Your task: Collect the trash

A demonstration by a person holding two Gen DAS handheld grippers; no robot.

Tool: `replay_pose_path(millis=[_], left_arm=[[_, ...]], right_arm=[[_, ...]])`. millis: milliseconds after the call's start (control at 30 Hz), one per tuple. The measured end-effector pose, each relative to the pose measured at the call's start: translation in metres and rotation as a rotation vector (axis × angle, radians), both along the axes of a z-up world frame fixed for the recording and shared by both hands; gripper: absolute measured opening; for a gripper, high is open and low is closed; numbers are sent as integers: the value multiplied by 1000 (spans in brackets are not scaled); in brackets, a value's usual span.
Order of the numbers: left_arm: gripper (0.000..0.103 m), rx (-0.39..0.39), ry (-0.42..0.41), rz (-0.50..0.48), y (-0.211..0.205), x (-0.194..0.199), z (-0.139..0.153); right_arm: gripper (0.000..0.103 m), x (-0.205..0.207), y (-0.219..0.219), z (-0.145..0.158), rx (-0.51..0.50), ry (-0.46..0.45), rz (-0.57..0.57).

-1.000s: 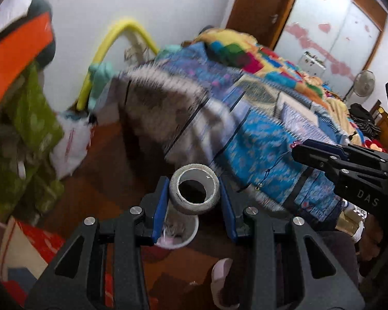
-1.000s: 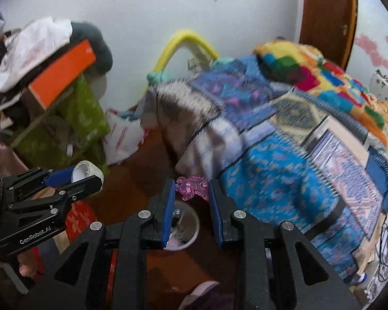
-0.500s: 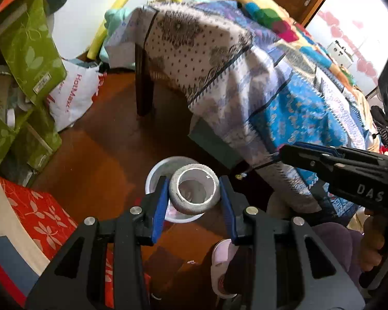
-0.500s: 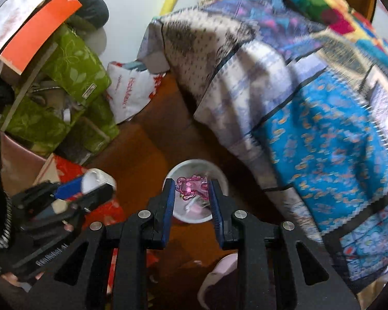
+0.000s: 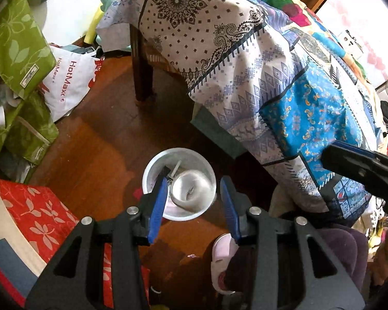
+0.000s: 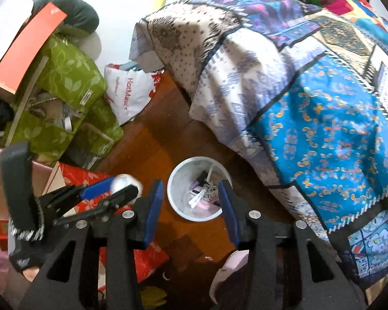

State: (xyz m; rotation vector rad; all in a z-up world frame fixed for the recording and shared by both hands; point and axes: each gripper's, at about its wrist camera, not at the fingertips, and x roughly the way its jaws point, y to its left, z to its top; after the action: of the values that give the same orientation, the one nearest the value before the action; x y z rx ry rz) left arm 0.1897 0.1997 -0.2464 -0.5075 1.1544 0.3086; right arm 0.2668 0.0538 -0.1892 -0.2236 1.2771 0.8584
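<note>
Grippers tilted down over bin.

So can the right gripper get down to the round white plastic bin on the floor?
Probably yes: the right gripper sits right above the round white plastic bin, jaws opening and empty, and the patchwork blanket hangs beside the bin, not over it.

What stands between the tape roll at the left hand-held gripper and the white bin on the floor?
Nothing visible. The tape roll lies loose between the opening jaws of the left hand-held gripper, right above the uncovered bin.
</note>
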Motion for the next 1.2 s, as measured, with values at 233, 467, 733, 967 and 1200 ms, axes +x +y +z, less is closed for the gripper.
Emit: replay_pose_path(millis=[233,467,733,967,1200], left_arm=[[43,71,-45,-31,-15,-2,34],[43,159,-207,-81,-47,-26,113],[43,232,-454,-143,-95,-67,212],[43,280,-657,-251,-152,-120,270],[43,299,-766,-324,-197,-172,288]], right_arm=[[40,-4,-34,35,50,-79,-47],[40,-31,-86,95,139,-245,-132],[40,-85,-168,174,228,-522,-320],[40,-145,-240,227,321,-708,-473],[57,-201,-269,245,356,-807,-517]])
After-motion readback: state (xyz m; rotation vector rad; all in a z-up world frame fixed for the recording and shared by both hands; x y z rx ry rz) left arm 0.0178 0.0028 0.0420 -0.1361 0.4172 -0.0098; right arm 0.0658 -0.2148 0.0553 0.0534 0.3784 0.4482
